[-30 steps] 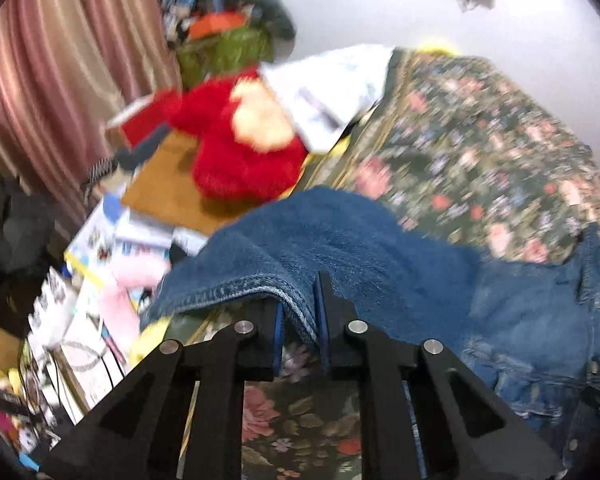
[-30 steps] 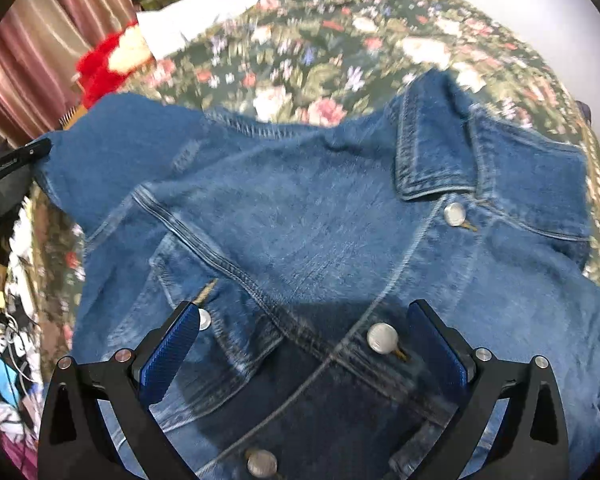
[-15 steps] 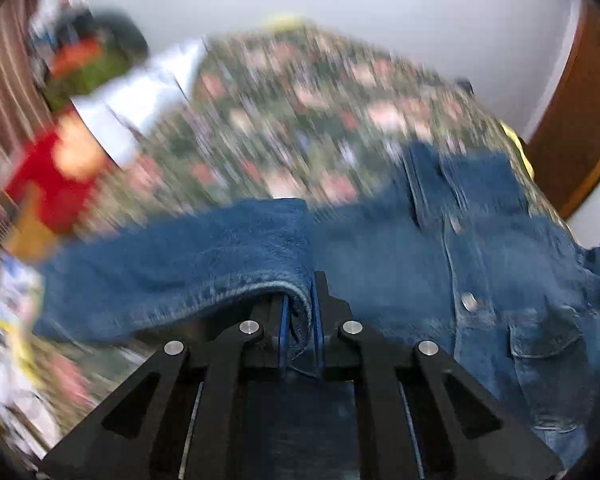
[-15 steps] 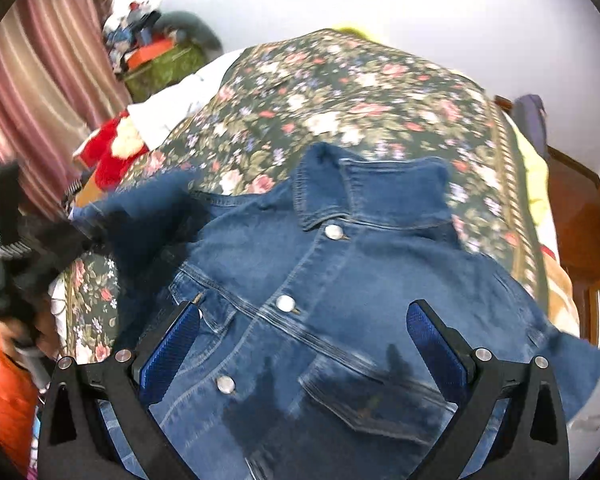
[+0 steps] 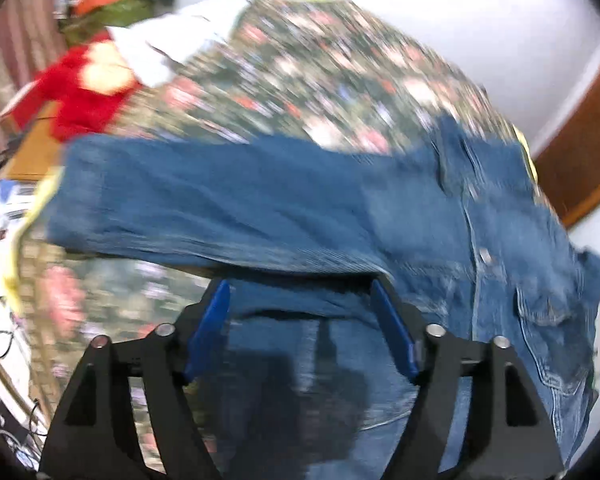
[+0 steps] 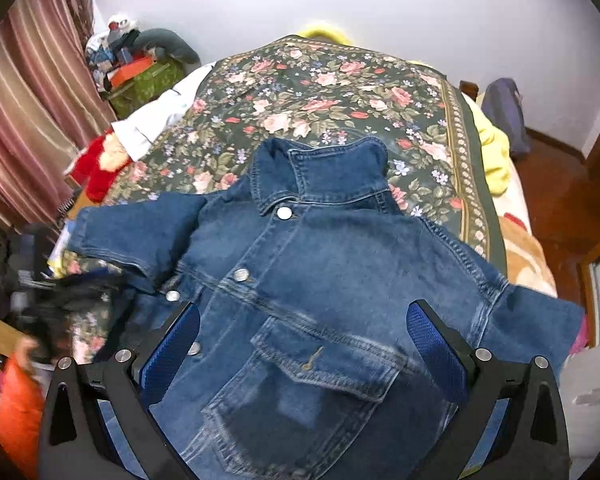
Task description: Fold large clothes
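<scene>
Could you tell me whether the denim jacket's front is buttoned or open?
Buttoned: the denim jacket lies front up, its placket closed along the button row.

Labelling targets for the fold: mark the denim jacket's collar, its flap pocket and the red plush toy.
collar (image 6: 332, 176): right wrist view, on the folded-down denim band above the top button.
flap pocket (image 6: 324, 356): right wrist view, on the flap's middle.
red plush toy (image 6: 100, 174): right wrist view, on its red body beside the bed.

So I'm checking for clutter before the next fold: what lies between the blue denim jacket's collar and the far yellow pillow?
Only the bare floral bedspread between the collar and pillow, in the right wrist view.
</scene>
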